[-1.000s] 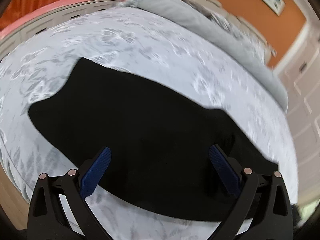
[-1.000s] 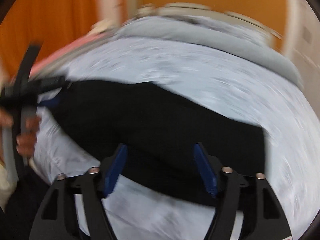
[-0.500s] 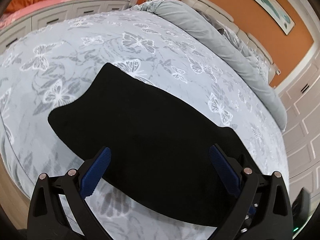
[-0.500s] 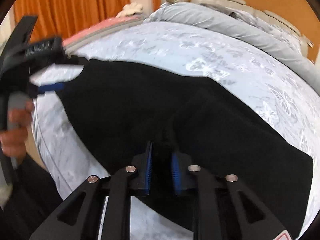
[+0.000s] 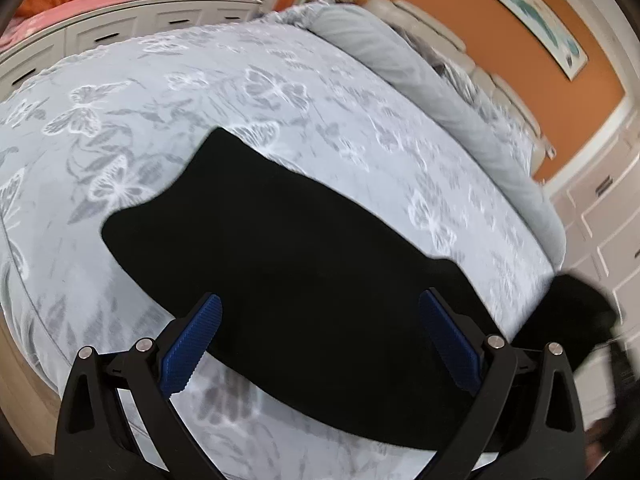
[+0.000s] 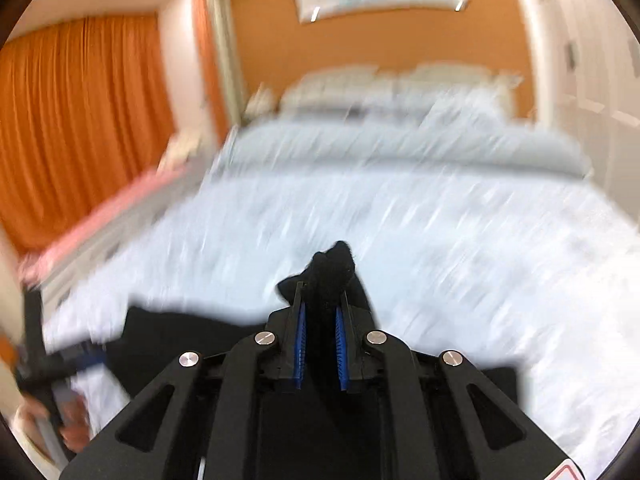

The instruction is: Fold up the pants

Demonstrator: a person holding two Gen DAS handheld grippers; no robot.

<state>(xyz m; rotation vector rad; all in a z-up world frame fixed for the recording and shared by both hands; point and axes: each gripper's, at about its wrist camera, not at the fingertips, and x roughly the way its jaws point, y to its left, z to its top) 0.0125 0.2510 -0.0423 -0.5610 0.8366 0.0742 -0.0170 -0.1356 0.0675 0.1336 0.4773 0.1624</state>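
Observation:
Black pants (image 5: 288, 256) lie spread across the bed's grey butterfly-print cover (image 5: 200, 80). My left gripper (image 5: 320, 336) is open and empty, with its blue pads wide apart above the near edge of the pants. My right gripper (image 6: 320, 320) is shut on a bunched fold of the black pants (image 6: 332, 268) and holds it lifted off the bed. In the left wrist view that raised part of the pants (image 5: 568, 308) shows at the right. The right wrist view is blurred by motion.
A rolled grey duvet (image 5: 420, 76) and pillows lie at the head of the bed. White drawers with a pink top (image 5: 120, 20) stand to the left. White cabinet doors (image 5: 612, 208) are at the right. Orange curtains (image 6: 80, 120) hang at the left.
My right gripper closed on the pants' edge, then lifted the fabric up off the bed. My left gripper stayed open over the near edge.

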